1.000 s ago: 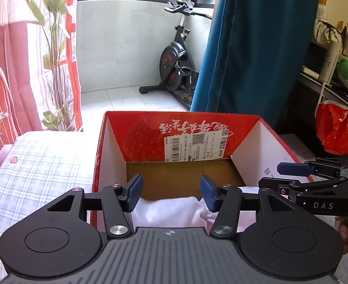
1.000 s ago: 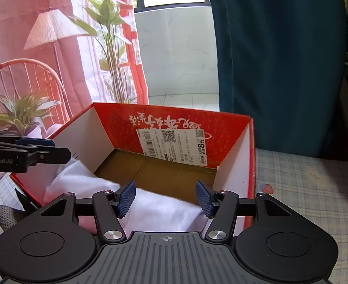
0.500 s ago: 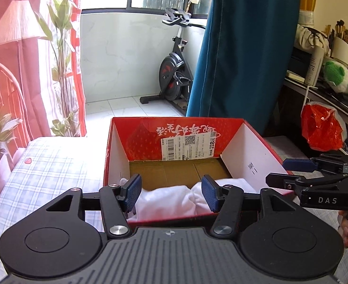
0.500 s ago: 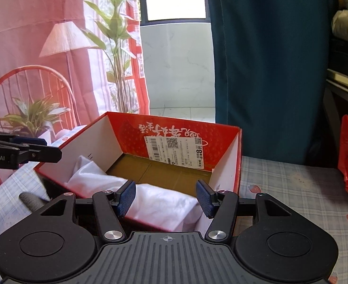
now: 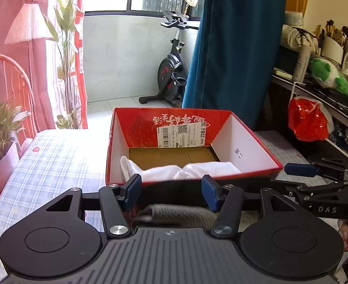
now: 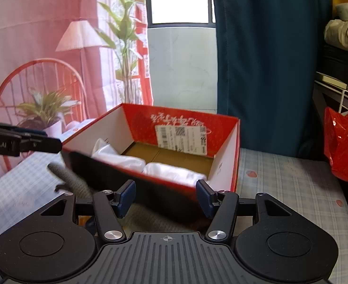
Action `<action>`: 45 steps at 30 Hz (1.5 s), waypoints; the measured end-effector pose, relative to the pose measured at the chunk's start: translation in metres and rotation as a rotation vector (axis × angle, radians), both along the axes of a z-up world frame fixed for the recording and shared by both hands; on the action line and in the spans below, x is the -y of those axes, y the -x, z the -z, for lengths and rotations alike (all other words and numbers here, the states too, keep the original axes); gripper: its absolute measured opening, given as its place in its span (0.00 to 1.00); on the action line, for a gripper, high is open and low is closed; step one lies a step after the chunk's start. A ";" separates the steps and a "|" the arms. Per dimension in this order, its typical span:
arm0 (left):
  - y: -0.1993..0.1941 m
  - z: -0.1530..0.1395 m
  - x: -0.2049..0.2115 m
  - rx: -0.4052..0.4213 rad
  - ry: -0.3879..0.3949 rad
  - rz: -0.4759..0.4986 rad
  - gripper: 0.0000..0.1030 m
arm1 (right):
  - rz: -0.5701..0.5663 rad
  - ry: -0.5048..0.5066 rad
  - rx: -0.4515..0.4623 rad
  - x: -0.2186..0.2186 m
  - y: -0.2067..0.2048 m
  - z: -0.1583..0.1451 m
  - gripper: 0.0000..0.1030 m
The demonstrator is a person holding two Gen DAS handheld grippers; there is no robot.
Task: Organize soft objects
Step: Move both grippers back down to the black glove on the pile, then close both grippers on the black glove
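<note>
On my left the checked bedsheet (image 5: 55, 156) runs up to the red cardboard box (image 5: 247, 142), and my left gripper (image 5: 170, 190) hangs just short of the box's near wall with its jaws apart and nothing between the pads. Inside the box, along the near side, lies the white garment (image 5: 188, 169) — crumpled, low, leaving most of the brown floor bare. In front of the box, under both grippers, I see a grey knitted piece (image 6: 65, 176) on the bed, partly hidden by the tools. My right gripper (image 6: 165, 197) sits beside the left, jaws likewise parted and empty; a red plastic bag (image 6: 344, 144) hangs off to the right. I judge the white garment's placing done, and the grey knit next — that calls for dipping both grippers down and closing on its edges before lifting it over the box wall.
</note>
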State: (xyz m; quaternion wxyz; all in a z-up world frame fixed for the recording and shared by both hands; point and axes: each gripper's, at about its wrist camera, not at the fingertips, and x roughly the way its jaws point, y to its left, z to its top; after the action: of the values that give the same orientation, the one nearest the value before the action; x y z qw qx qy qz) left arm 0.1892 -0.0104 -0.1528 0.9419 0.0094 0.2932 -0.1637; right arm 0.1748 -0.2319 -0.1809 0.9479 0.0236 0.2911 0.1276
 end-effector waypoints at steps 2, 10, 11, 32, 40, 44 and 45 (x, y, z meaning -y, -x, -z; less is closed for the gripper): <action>0.013 0.003 -0.003 0.002 0.005 0.005 0.57 | 0.000 -0.004 0.002 -0.003 0.013 0.002 0.51; 0.066 0.037 -0.022 -0.068 0.018 0.035 0.57 | 0.015 -0.098 -0.023 -0.009 0.075 0.021 0.51; 0.071 0.042 -0.024 -0.078 0.019 0.035 0.57 | 0.021 -0.107 -0.033 -0.009 0.082 0.026 0.51; 0.113 0.097 -0.027 -0.173 0.078 0.009 0.57 | -0.047 -0.067 -0.116 -0.034 0.157 0.059 0.46; 0.106 0.114 -0.028 -0.252 0.095 0.014 0.57 | -0.019 -0.116 -0.211 -0.031 0.142 0.082 0.47; 0.101 0.122 -0.028 -0.281 0.108 0.006 0.57 | 0.009 -0.135 -0.207 -0.029 0.129 0.091 0.47; 0.099 0.125 -0.028 -0.285 0.104 0.006 0.57 | 0.017 -0.138 -0.206 -0.029 0.125 0.093 0.47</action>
State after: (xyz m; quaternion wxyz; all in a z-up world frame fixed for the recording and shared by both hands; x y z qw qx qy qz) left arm 0.0900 0.0175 -0.2777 0.8895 -0.0621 0.4149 -0.1810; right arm 0.0495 -0.2031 -0.2737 0.9101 0.1040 0.3774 0.1361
